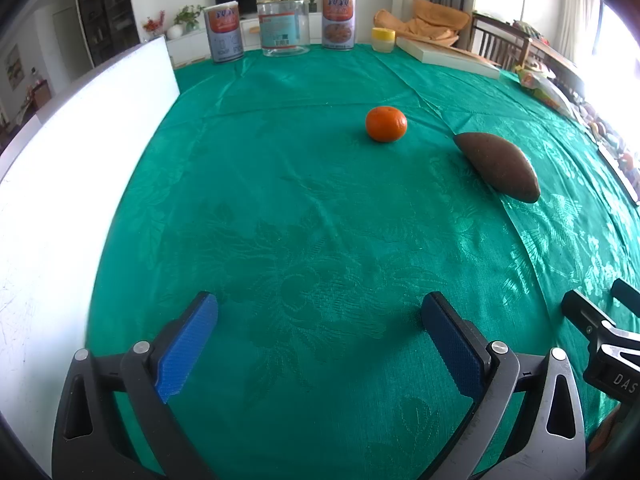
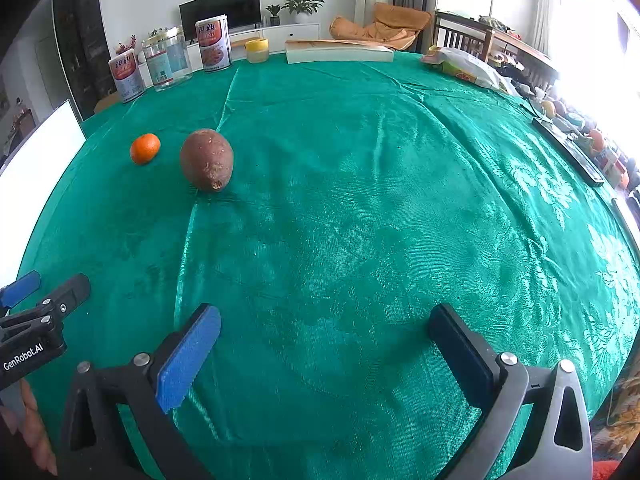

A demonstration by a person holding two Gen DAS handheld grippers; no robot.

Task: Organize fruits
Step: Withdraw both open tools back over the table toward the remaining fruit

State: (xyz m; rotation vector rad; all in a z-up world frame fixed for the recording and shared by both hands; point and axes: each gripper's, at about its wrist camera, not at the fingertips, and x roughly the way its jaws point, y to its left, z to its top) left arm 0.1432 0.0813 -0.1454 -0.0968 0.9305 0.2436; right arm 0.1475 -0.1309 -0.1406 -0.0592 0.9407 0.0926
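Observation:
A small orange tangerine [image 1: 386, 124] sits on the green tablecloth [image 1: 300, 208], with a brown sweet potato [image 1: 498, 166] lying to its right. In the right wrist view the tangerine [image 2: 145, 148] is at the far left and the sweet potato [image 2: 207, 159] just right of it. My left gripper [image 1: 320, 320] is open and empty, low over the cloth, well short of both. My right gripper [image 2: 326, 334] is open and empty, to the right of the left one. The right gripper shows at the left view's edge [image 1: 600, 320]; the left gripper shows at the right view's edge [image 2: 36, 308].
A white board [image 1: 80, 168] stands along the left. Two tins [image 1: 224, 34] [image 1: 339, 20], a clear jar [image 1: 284, 24] and a yellow cup [image 1: 383, 39] stand at the far edge. A flat box [image 2: 338, 51] and a bag [image 2: 464, 64] lie at the far right.

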